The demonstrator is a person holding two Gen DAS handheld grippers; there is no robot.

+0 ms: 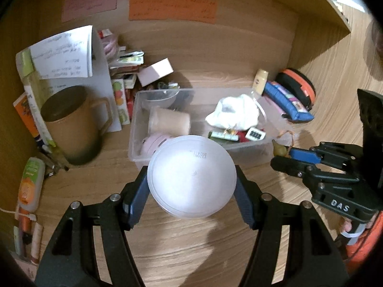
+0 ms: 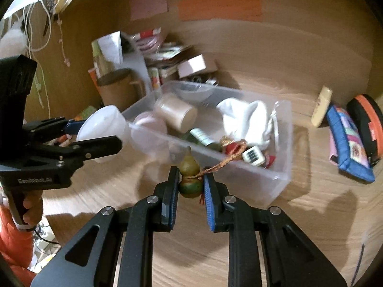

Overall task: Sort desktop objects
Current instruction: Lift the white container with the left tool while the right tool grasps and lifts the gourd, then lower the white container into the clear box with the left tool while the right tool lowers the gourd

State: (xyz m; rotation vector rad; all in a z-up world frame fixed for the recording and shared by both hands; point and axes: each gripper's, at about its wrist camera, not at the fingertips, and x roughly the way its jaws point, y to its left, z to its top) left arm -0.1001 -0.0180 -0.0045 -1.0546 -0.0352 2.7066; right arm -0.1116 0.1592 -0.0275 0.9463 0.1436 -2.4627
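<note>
Frosted plastic bowl (image 1: 190, 176) sits clamped between the left gripper (image 1: 191, 191) pads, held upside down just in front of the clear bin's (image 1: 246, 143) near wall. The right gripper (image 2: 191, 186) is pinched shut on a little green gourd (image 2: 190, 175), long axis upright between the jaws, its braided cord (image 2: 222, 161) trailing back toward the bin. Both loads hang on the near side of that bin, so I'd guess the drop is forward over the wall, and the gourd looks closer to the open right end.
</note>
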